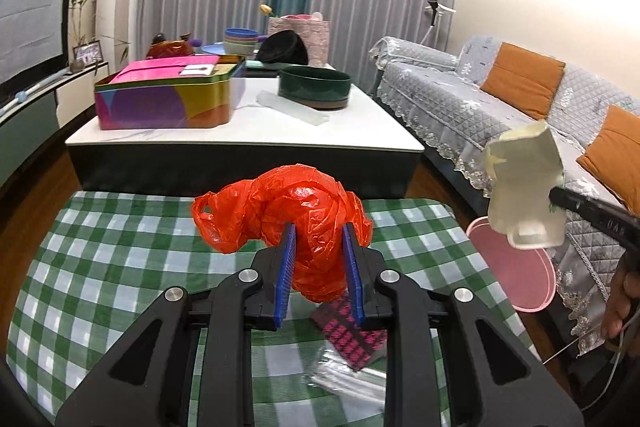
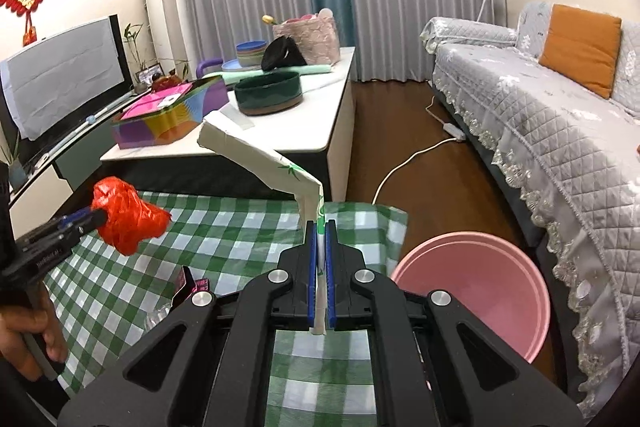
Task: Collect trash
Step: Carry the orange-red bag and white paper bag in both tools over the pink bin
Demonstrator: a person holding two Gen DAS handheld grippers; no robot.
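My left gripper [image 1: 320, 227] is shut on a crumpled red plastic bag [image 1: 296, 199], held up over the green checked cloth [image 1: 120, 247]. My right gripper [image 2: 320, 225] is shut on a flattened white paper carton [image 2: 256, 155] with a green print, which bends up and away to the left. In the left wrist view that carton [image 1: 524, 183] hangs at the right, above the pink bin [image 1: 516, 267]. The right wrist view shows the red bag [image 2: 128, 215] at the left in the left gripper [image 2: 96, 217], and the pink bin [image 2: 480, 287] on the floor at the lower right.
A pink-and-black wrapper [image 1: 352, 335] and clear plastic [image 1: 344, 375] lie on the cloth under the left gripper. Beyond stands a white coffee table [image 2: 304, 131] with a colourful tin [image 1: 164, 99] and a green bowl [image 1: 314, 87]. A grey sofa [image 2: 540, 115] runs along the right. A white cable [image 2: 400, 163] crosses the floor.
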